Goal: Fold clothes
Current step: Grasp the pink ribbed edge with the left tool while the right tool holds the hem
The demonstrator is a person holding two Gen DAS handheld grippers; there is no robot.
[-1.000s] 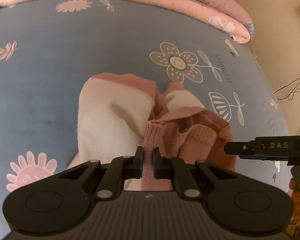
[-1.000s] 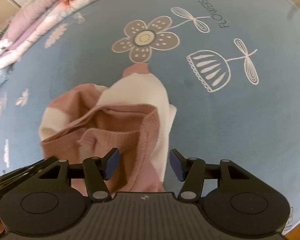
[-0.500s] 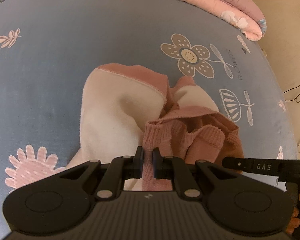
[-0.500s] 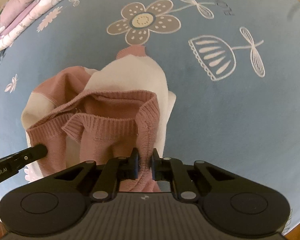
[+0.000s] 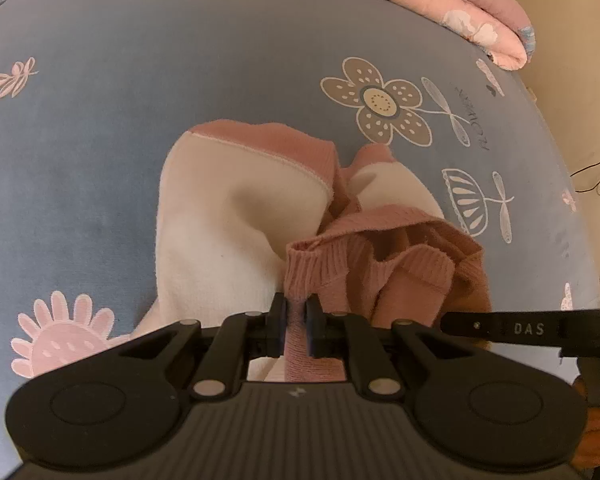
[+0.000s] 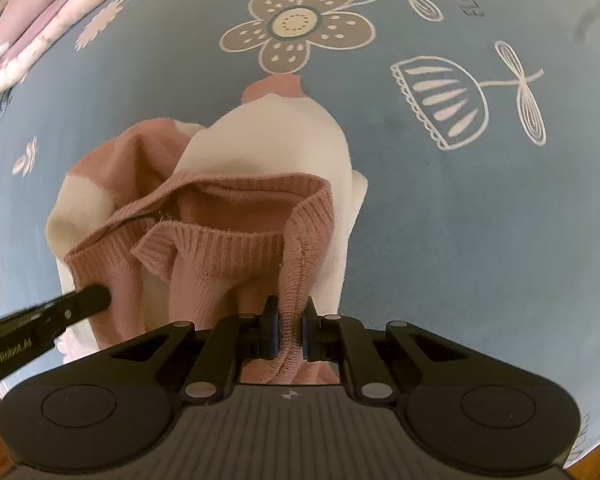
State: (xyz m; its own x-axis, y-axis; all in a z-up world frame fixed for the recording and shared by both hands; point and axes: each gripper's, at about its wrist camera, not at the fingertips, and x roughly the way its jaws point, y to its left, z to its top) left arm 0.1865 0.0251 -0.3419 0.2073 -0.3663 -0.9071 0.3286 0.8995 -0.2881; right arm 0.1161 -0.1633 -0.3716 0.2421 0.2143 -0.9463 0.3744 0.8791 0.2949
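A pink and cream knit sweater (image 5: pixel 228 216) hangs bunched over the blue flowered bedsheet (image 5: pixel 100 120); it also shows in the right wrist view (image 6: pixel 268 152). My left gripper (image 5: pixel 296 326) is shut on the pink ribbed hem at its left side. My right gripper (image 6: pixel 287 334) is shut on the ribbed hem at its right side. The hem sags open between the two grippers. The right gripper's body (image 5: pixel 532 328) shows at the right of the left wrist view, and the left gripper's body (image 6: pixel 40 328) at the left of the right wrist view.
A pink flowered quilt (image 5: pixel 460 12) lies rolled along the far edge of the bed, also in the right wrist view (image 6: pixel 40 28). The bed's right edge drops to a beige floor (image 5: pixel 580 80) with a black cable (image 5: pixel 596 176).
My right gripper has closed on the sweater's hem, having been open a second ago. Both grippers have lifted the hem a little and the sweater hangs more gathered.
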